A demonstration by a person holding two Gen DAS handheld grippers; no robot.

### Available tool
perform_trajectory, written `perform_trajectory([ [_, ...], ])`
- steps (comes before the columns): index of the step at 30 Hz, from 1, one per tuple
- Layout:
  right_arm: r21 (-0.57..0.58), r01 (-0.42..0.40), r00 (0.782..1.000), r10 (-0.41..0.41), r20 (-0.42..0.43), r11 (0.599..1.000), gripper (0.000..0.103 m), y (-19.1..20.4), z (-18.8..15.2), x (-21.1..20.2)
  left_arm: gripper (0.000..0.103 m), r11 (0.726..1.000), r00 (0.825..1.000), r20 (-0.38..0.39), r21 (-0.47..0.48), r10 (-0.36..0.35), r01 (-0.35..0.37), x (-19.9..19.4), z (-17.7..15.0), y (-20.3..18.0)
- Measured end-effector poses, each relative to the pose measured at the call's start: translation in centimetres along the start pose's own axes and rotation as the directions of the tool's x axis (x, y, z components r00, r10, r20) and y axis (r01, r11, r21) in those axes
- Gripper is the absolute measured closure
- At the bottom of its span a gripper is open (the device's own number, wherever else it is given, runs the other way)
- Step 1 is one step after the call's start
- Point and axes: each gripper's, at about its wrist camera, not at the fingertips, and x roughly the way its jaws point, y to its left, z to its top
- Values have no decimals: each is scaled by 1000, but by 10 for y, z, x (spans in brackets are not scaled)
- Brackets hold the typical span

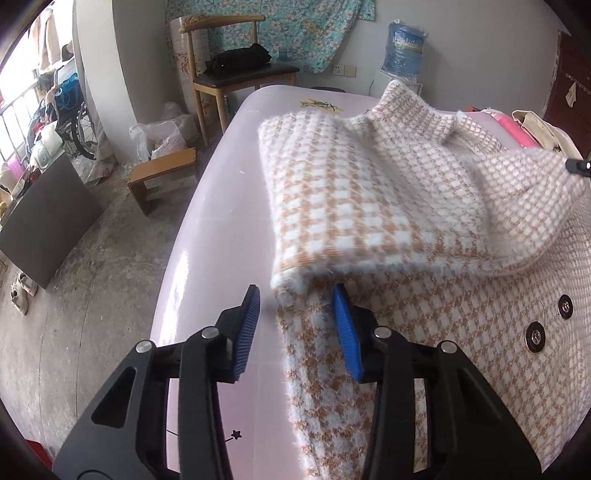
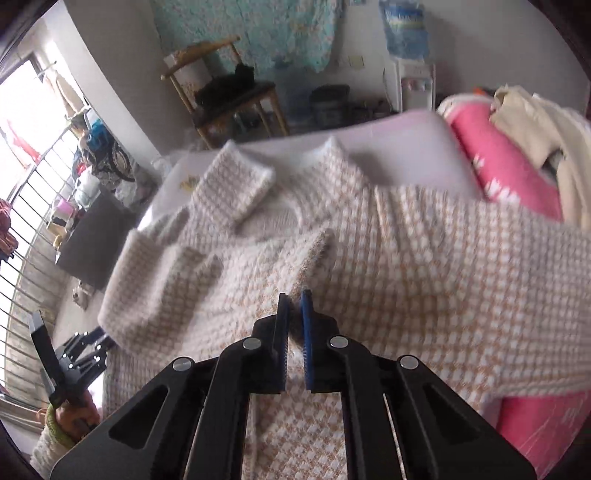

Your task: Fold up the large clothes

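On the pink table [image 1: 207,229], the left gripper [image 1: 295,299] is hanging released beside the folded sleeve [image 1: 332,206], while the right gripper [image 2: 294,295] is pinching the checked coat [image 2: 424,280] by an edge; that thin bite looks likely to slip, dropping the fold.

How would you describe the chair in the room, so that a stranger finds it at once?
Look past the far end of the pale pink table to the wall hung with turquoise floral cloth. In front of that cloth stands the chair, light wood with a dark seat. Unlike the low wooden stool nearby, it has a curved backrest and a black bag on it.
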Motion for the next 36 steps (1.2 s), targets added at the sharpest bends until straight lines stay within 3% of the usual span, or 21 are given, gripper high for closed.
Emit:
perform_trajectory([
  [2,-35,78,996,-76,52,996,97,2,6,-6,66,1000,1000,-1,0,-5,5,0,-1,1],
  [5,-42,145,989,-145,6,989,97,-10,8,13,69,1000,1000,2,12,-7,7,0,-2,-1],
  [10,-3,155,988,-155,15,988,97,-33,1,20,71,1000,1000,-1,17,-7,7,0,-3,-3],
  [15,-23,215,971,-216,-103,976,97,-48,-19,56,71,999,1000,-13,27,-21,22,-4,-5,-2],
  [18,-30,211,970,-213,-116,977,96,-50,-20,56,71,997,997,-9,16,-73,73,-19,-6,3],
  [22,-41,262,964,-263,-36,964,80,-47,-12,25,71,991,989,71,34,-133,130,-58,5,7],
  [25,-67,217,976,-217,3,974,68,-34,-7,14,70,980,975,103,23,-199,197,-66,29,1],
  [28,-113,139,989,-144,-31,984,60,-12,-6,32,66,961,959,81,-24,-273,276,-42,57,-11],
  [30,-142,95,992,-106,-74,985,59,2,-11,51,65,957,958,36,-45,-286,287,-10,71,-19],
  [33,-161,135,977,-158,-143,978,56,3,-21,82,65,975,973,-80,-62,-218,214,42,74,-26],
  [36,-163,123,978,-147,-146,979,55,-3,-24,80,68,973,970,-87,-60,-226,221,45,73,-23],
])
